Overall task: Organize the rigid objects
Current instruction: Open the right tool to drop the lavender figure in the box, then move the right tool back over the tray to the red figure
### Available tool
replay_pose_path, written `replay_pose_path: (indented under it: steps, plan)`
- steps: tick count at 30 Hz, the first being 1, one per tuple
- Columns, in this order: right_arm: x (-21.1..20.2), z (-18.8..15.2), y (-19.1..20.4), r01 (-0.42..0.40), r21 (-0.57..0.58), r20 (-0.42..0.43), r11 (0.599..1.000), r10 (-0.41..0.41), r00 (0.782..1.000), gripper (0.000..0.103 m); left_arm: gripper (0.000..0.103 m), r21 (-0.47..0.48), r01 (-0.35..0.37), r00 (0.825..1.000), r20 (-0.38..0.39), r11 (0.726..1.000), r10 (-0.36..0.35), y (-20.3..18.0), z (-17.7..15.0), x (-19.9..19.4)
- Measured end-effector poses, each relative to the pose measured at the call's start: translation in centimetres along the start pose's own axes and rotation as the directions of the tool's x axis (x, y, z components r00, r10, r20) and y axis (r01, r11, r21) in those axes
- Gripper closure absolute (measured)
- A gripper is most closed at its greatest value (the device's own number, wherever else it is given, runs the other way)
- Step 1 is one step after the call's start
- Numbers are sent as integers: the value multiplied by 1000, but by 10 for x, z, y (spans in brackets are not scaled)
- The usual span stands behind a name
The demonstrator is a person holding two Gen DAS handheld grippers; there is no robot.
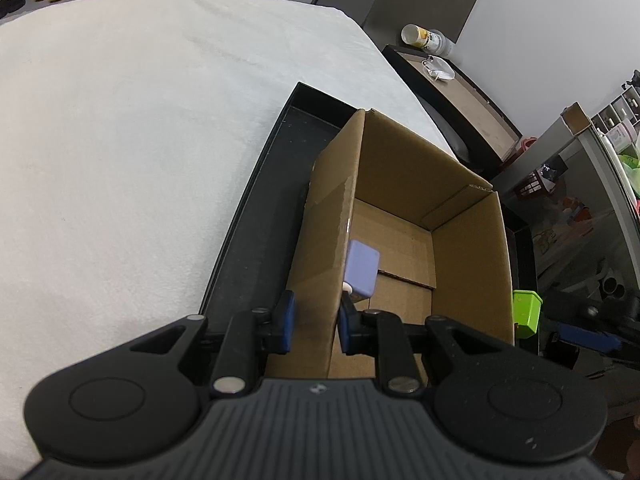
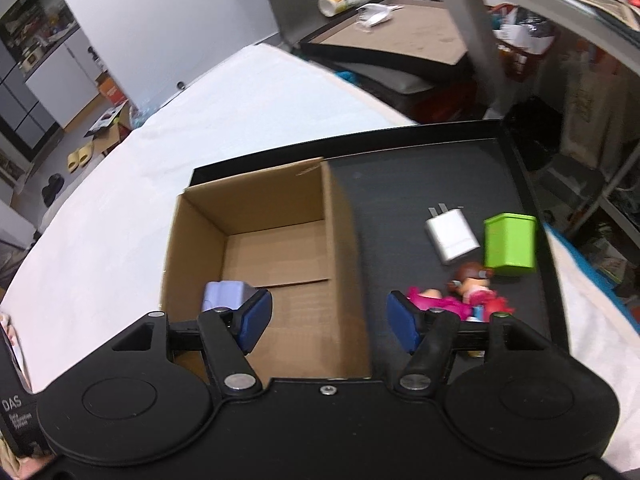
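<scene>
Cardboard box (image 2: 276, 248) on black tray (image 2: 440, 152), beside charger (image 2: 452, 236), green cup (image 2: 510, 244), doll (image 2: 460, 296).

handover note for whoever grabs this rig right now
Left tongs: shut on the left wall of the cardboard box, steadying it.
Right tongs: open, empty, over the box's right wall.
Done: lavender block lies in the box.
Left on the black tray: white charger, green cup, doll. Still to be boxed.
</scene>
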State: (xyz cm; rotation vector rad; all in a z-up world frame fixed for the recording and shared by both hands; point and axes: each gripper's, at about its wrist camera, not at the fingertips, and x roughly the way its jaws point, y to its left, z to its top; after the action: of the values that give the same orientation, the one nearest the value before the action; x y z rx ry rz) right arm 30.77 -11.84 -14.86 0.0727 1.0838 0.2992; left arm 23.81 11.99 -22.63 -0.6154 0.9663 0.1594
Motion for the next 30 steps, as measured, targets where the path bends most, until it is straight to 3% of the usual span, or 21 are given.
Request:
replay_pose_path:
  steps: [16,30]
  plan:
    - [-24,-10,-65,58,61,21,996,-60,998,32,83,16,-31,1000,-3,999,31,-3,0,1]
    - [9,-21,-104,101,139,-28,985,-98,995,31,83,13,-36,999,3,999,36,-4,1,-1]
